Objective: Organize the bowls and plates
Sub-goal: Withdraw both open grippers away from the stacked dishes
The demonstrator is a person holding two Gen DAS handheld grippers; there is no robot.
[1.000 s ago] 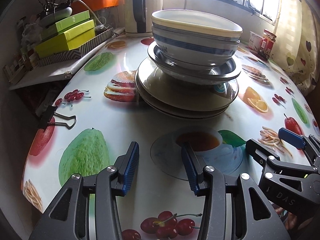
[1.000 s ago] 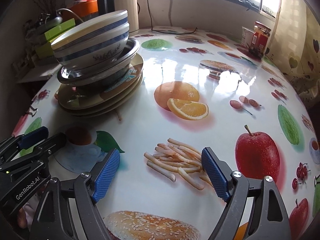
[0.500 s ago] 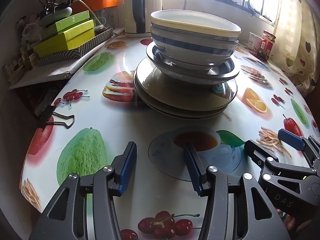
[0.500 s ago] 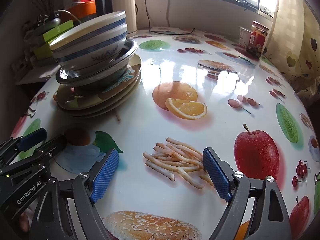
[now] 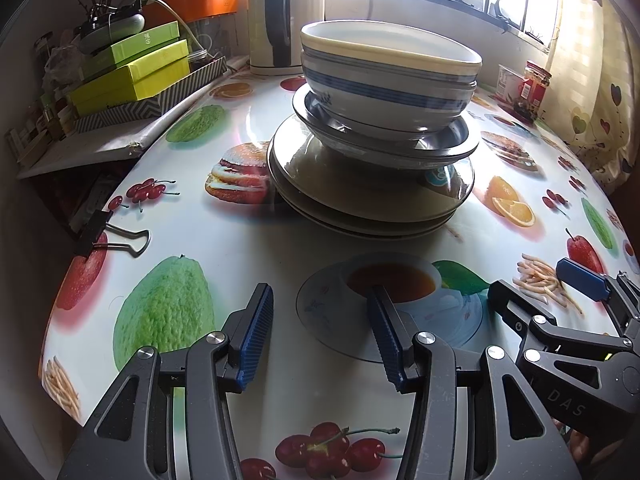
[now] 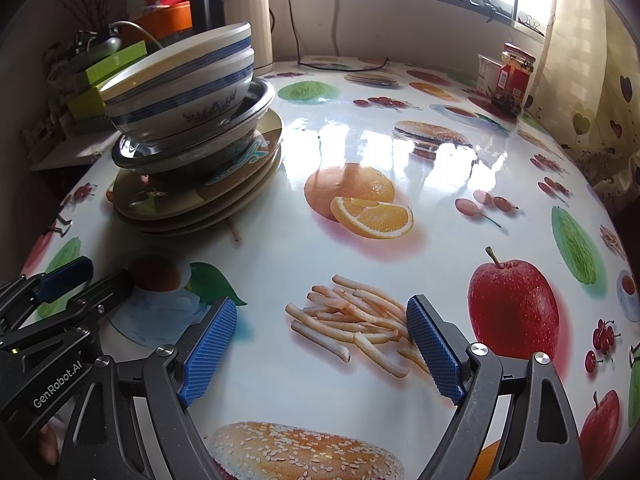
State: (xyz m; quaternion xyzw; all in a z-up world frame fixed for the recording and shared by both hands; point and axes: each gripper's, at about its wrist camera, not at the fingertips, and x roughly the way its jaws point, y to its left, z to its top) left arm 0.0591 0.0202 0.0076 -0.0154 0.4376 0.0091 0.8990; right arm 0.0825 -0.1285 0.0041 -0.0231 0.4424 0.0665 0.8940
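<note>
One stack of dishes sits on the glossy table with the fruit-and-food print cloth point(image 5: 248, 248): two nested white ceramic bowls with blue bands point(image 5: 384, 76) on top, tilted a bit, resting in a shallow steel bowl point(image 5: 360, 140), which sits on a pile of flat beige plates point(image 5: 360, 200), the top plate showing a teal pattern in the right wrist view. Stack is toward the far-left side of the table from the right gripper, straight ahead of the left one. Left gripper point(image 5: 320, 332) low over the printed teacup, blue-padded fingers point(image 5: 256, 328) apart, nothing between them, well short of the stack. Right gripper point(image 6: 320, 356) just beside it over the printed fries, fingers spread wider, empty too. Black binder clip point(image 5: 100, 232) on the table's left edge. Cream-and-black kettle point(image 5: 280, 20) behind the stack, green and yellow boxes point(image 5: 132, 72) on the side shelf, red-labelled jar point(image 6: 516, 76) near the curtain.
</note>
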